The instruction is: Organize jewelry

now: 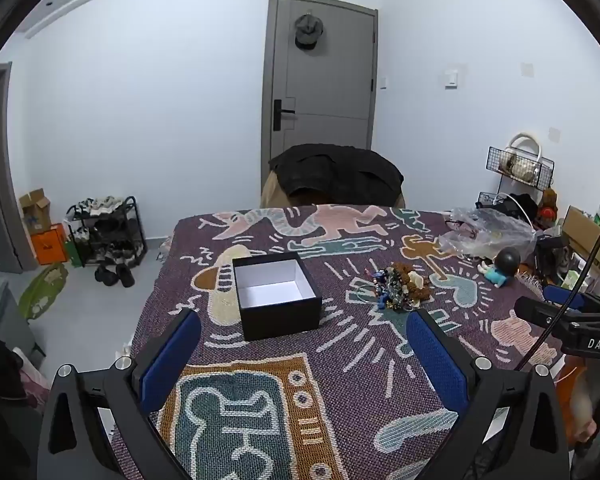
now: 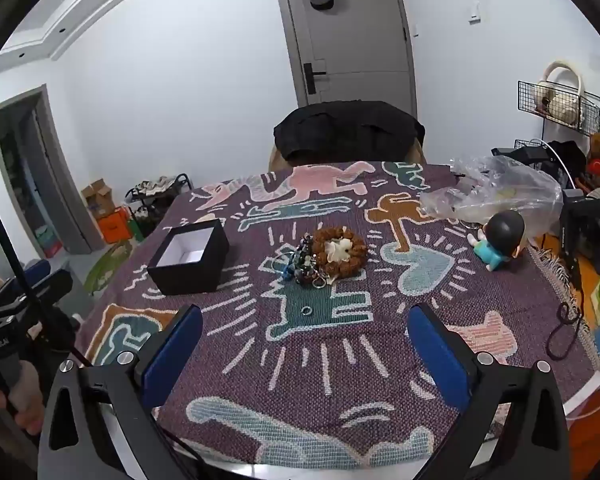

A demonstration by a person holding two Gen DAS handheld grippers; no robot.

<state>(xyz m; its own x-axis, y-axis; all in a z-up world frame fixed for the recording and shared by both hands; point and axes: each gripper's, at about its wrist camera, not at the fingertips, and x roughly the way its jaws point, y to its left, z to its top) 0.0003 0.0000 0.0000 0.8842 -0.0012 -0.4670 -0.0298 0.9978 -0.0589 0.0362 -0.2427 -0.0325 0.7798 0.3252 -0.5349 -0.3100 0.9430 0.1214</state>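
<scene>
Hovering left gripper: jaws spread wide, nothing between them, above the patterned blanket.
Black box: lidless, white inside, just ahead.
Jewelry pile: right of box, apart.
Right gripper: jaws apart, empty.
Brown bead bracelet: touching the dark beads.
Small ring: lay alone, nearer.
Box: left of pile.

A doll lies beside a plastic bag.

White walls, grey door, shoe rack.
</scene>
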